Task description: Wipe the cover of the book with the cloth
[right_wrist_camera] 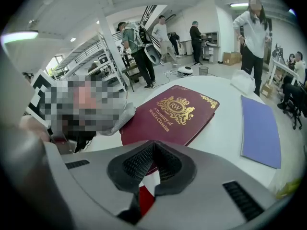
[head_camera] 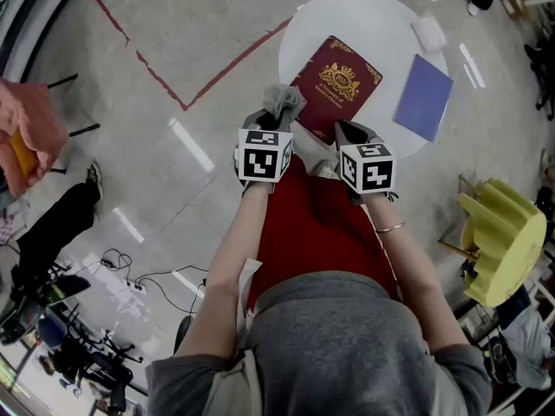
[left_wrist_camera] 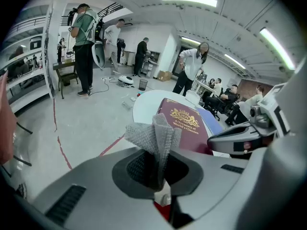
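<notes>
One desk (head_camera: 381,16) carries one red book (head_camera: 336,83), one blue sheet (head_camera: 424,96) and one small white item (head_camera: 428,33). There is one grey cloth (head_camera: 284,99). The grippers number two: the left gripper (head_camera: 277,116) and the right gripper (head_camera: 350,133). One yellow stool (head_camera: 503,232) is beside the desk.

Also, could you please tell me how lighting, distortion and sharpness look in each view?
Head view: even overhead light, bright glare streaks on the floor, book sharp. Left gripper view: strong fisheye bend, dark corners, glowing strip lights, cloth weave crisp. Right gripper view: same fisheye, the book's gold title legible, table brightly lit.
</notes>
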Demonstrator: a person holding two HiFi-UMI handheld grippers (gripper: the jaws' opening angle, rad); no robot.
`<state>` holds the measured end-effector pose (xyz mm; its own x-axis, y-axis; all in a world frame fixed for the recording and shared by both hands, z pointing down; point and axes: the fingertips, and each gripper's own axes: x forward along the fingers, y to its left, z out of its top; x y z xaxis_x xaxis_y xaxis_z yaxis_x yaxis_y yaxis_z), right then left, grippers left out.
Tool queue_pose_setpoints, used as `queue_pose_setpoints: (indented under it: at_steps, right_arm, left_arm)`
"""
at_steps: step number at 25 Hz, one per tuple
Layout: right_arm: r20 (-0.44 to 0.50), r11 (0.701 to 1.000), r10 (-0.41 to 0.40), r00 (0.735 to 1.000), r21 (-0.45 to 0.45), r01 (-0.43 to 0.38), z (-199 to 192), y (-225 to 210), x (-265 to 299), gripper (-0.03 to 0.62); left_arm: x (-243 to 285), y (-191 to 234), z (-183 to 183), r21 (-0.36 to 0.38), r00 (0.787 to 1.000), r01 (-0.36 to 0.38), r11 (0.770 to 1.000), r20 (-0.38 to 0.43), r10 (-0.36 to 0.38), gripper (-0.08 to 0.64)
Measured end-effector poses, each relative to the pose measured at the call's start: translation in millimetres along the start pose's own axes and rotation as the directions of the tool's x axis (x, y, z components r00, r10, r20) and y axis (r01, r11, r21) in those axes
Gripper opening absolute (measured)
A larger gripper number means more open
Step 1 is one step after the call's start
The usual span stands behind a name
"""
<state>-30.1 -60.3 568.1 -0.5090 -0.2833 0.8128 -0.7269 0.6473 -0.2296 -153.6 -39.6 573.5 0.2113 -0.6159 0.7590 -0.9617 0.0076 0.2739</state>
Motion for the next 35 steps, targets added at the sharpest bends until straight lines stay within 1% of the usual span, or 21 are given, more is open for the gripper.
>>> queue_pose_setpoints:
  at_steps: [3, 5, 11, 13, 16, 20, 22, 25, 27, 30, 32, 35]
  right_arm:
    - [-0.036, 1.0, 0.005, 0.999, -0.006, -0.005, -2, 5, 9, 0.029]
    - [-0.043, 1.0, -0.001, 0.999, -0.004, 0.001, -2, 5, 11, 0.028]
    - [-0.048, 0.999, -0.035, 0.998, 0.035, 0.037, 8, -13, 15, 0.028]
    - [-0.058, 0.999, -0.04, 0.997, 0.012, 0.041, 14, -21, 17, 0.028]
    - [-0.079, 0.998, -0.043, 0.996, -0.055, 0.039, 21, -32, 17, 0.028]
    - [-0.098, 0.991, -0.068, 0.993, -0.123, 0.055, 28, -45, 15, 0.028]
    - [-0.1, 0.99, -0.07, 0.992, -0.13, 0.057, 31, -49, 15, 0.028]
    - [-0.105, 0.994, -0.044, 0.994, -0.108, 0.033, 35, -55, 15, 0.028]
    - [-0.109, 0.996, -0.027, 0.994, -0.087, 0.017, 36, -58, 14, 0.028]
    - [-0.112, 0.996, -0.022, 0.993, -0.085, 0.013, 36, -60, 14, 0.028]
    - [-0.109, 0.996, -0.025, 0.994, -0.084, 0.016, 37, -61, 14, 0.028]
    - [-0.1, 0.997, -0.027, 0.995, -0.076, 0.019, 37, -62, 13, 0.028]
  left_arm:
    - [-1, 8, 2, -0.013, 1.0, 0.015, 1.0, -0.002, -0.015, 0.029]
    - [-2, 14, 5, -0.026, 1.0, 0.02, 0.999, 0.002, -0.019, 0.029]
    - [-8, 46, 16, -0.054, 0.999, -0.019, 0.998, 0.027, 0.02, 0.029]
    - [-4, 55, 22, -0.052, 0.999, -0.023, 0.998, 0.024, 0.025, 0.029]
    - [6, 61, 38, -0.032, 1.0, -0.013, 0.999, 0.024, 0.013, 0.029]
    - [34, 59, 70, 0.025, 0.999, 0.03, 0.999, 0.016, -0.03, 0.029]
    - [52, 56, 92, 0.068, 0.999, 0.044, 0.997, 0.013, -0.045, 0.029]
    - [79, 48, 126, 0.146, 0.999, 0.05, 0.988, 0.011, -0.052, 0.029]
    - [96, 43, 145, 0.199, 0.999, 0.043, 0.979, 0.009, -0.046, 0.029]
    - [120, 34, 164, 0.27, 0.999, 0.042, 0.962, -0.003, -0.042, 0.029]
    - [130, 25, 170, 0.315, 0.999, 0.048, 0.948, -0.012, -0.046, 0.029]
    - [133, 11, 168, 0.385, 0.999, 0.049, 0.922, -0.024, -0.043, 0.029]
